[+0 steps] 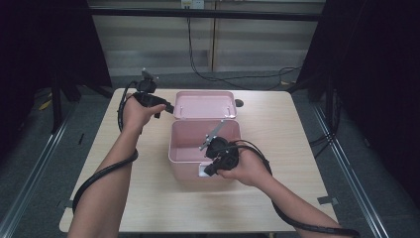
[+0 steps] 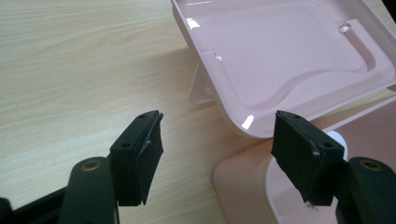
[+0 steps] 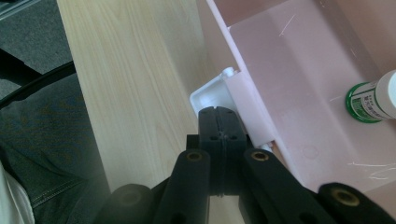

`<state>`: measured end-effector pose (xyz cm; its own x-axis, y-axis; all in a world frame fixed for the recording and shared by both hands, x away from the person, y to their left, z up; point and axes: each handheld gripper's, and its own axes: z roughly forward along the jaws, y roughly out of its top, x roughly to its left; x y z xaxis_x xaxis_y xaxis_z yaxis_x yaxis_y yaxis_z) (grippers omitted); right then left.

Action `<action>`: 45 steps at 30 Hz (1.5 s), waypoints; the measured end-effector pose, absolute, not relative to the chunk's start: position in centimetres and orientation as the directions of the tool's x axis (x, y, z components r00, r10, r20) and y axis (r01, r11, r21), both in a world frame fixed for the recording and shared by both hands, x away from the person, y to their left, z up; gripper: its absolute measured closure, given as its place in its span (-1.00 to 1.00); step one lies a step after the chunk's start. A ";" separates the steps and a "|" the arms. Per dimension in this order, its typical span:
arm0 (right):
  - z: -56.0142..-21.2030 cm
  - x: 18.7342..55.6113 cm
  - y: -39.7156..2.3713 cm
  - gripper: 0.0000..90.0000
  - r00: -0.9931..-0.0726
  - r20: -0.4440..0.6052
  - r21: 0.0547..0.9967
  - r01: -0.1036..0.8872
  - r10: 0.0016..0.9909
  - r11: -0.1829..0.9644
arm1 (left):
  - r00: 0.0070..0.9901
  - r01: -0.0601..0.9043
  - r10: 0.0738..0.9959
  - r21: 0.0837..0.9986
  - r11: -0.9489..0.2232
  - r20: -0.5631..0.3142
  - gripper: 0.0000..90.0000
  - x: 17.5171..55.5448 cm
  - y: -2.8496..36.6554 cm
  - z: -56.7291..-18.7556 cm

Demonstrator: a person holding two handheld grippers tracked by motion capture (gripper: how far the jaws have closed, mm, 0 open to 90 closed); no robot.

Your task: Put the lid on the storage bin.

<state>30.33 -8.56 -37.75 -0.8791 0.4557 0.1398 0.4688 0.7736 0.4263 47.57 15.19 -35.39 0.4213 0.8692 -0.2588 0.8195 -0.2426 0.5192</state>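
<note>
Bottle (image 3: 373, 100) inside pink box (image 1: 184, 144) in right gripper view, right jaws closed empty, left jaws open.

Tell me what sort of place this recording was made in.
Probably a lab or recording studio: a lone wooden table on grey carpet, black curtains at the sides, and cables trailing across the floor behind it.
</note>
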 end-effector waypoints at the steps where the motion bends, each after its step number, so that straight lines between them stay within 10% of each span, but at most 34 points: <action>1: -37.7 30.3 -8.6 1.00 -0.881 0.139 0.426 0.465 0.452 0.776 | 0.421 0.820 0.870 0.518 -0.243 -0.257 -0.27 47.7 15.1 -35.4; 45: -37.8 30.7 -8.9 1.00 -0.888 0.158 0.440 0.455 0.432 0.774 | 0.344 0.841 0.917 0.501 -0.205 -0.203 0.00 53.5 11.5 -39.0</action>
<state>30.69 -8.88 -37.85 -0.8878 0.4321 0.1583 0.4552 0.7741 0.4400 53.52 11.49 -39.02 0.3444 0.9166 -0.2032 0.8409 -0.2049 0.5009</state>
